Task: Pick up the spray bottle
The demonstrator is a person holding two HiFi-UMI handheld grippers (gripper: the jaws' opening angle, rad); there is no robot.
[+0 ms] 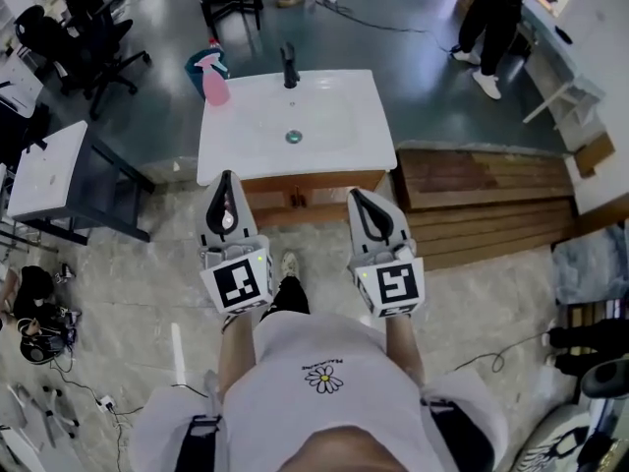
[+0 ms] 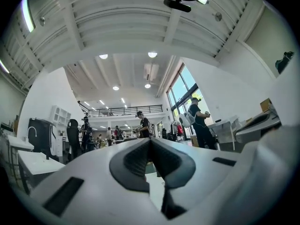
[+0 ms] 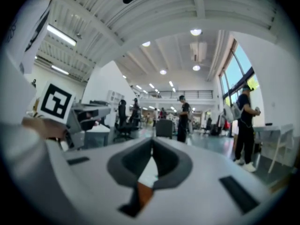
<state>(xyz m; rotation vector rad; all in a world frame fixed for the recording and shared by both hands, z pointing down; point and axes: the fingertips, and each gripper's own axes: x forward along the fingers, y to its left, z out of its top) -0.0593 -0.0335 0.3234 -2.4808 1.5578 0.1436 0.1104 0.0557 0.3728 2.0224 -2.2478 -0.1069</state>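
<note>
The pink spray bottle (image 1: 214, 82) stands upright on the far left corner of a white sink basin (image 1: 339, 116), left of a black faucet (image 1: 290, 67). In the head view both grippers are held side by side in front of the basin's near edge, pointing toward it. My left gripper (image 1: 227, 178) has its jaws together with nothing between them, and is well short of the bottle. My right gripper (image 1: 358, 196) is likewise shut and empty. In the gripper views the left gripper (image 2: 150, 140) and right gripper (image 3: 152, 142) show jaw tips meeting. Neither of these views shows the bottle.
The basin sits on a wooden cabinet (image 1: 295, 190). Wooden steps (image 1: 482, 205) lie to the right, a white table (image 1: 49, 165) to the left, black office chairs (image 1: 84, 32) behind it. A person (image 1: 496, 18) stands at the back right. Cables and gear (image 1: 39, 332) lie on the floor, lower left.
</note>
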